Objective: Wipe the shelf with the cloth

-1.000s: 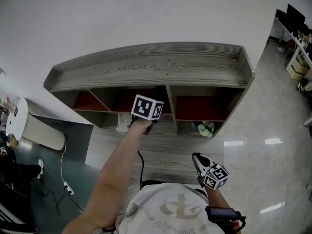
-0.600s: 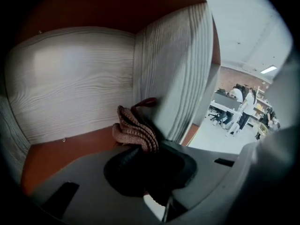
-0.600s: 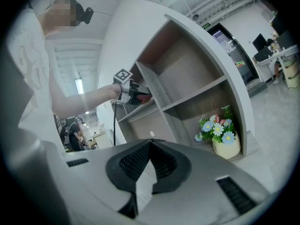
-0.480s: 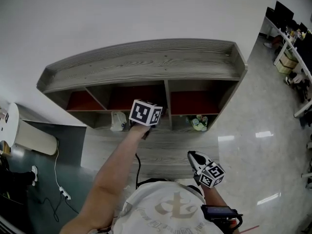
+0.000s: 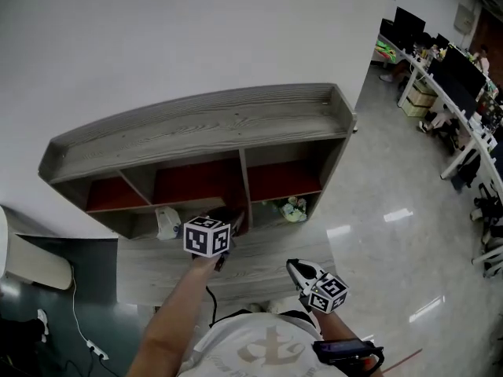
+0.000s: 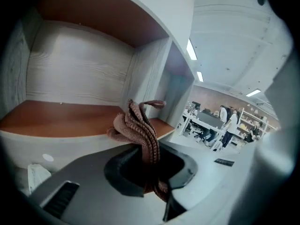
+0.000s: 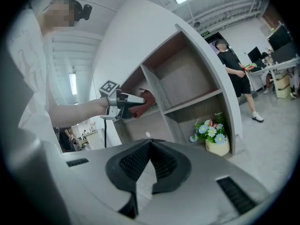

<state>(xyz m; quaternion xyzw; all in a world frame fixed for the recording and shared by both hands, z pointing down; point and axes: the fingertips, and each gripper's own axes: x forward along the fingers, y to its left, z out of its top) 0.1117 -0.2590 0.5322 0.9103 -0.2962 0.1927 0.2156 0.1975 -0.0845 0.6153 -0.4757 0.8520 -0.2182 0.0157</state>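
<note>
Left claw (image 6: 152, 171) pulled back from shelf (image 5: 196, 124), clamping cloth (image 6: 138, 125).

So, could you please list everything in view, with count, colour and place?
shelf: one, grey wood with red-brown boards, against the white wall
cloth: one, brown, at the shelf front
flower pot: one, cream, blue and white flowers, lower right compartment
white object: one, lower left compartment, too small to identify
monitors: several, black, far right
bystander: one, black clothes, beyond the shelf
left gripper: shut on the cloth
right gripper: shut, empty, held low
</note>
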